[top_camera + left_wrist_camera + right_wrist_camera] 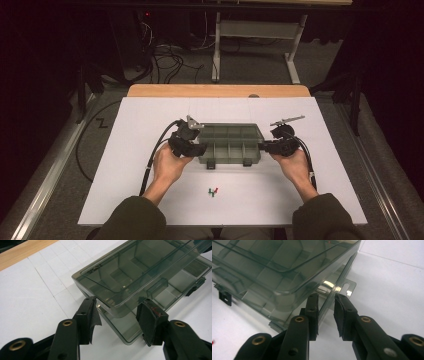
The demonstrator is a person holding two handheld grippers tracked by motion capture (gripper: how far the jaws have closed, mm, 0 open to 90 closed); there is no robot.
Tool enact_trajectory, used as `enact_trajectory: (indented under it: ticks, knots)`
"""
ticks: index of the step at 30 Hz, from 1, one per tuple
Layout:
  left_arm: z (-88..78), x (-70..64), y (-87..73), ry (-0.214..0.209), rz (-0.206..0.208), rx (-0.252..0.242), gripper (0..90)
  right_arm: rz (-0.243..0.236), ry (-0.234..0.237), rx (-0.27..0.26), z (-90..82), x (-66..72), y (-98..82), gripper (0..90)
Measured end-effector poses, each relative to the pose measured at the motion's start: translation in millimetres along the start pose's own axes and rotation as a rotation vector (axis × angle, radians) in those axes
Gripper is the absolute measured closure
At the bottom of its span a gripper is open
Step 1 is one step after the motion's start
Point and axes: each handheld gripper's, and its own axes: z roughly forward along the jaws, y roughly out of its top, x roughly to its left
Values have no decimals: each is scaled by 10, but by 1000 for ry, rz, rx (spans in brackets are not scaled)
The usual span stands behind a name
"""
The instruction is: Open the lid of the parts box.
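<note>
On the white table point(150, 200), the organizer box point(230, 143) lies crosswise; both grippers' fingers apart at its ends.

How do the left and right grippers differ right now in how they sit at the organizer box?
The left gripper stands wide, its fingers straddling a corner of the smoky organizer box; the right gripper is much narrower, set around a thin edge by the slotted tab. The left finger pad looks torn; the right's look whole. Both sit at opposite ends of the box, on the white table.
</note>
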Motion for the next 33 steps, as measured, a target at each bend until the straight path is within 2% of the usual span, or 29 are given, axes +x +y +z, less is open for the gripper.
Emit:
enact_trajectory:
  ticks: [17, 30, 33]
  knots:
    - [19, 6, 56, 5, -9, -6, 506, 35, -23, 20, 146, -4, 98, 741]
    - [30, 14, 93, 6, -20, -15, 516, 46, -34, 20, 186, -1, 127, 753]
    - [38, 16, 103, 9, -22, -18, 519, 41, -49, 31, 192, 16, 145, 752]
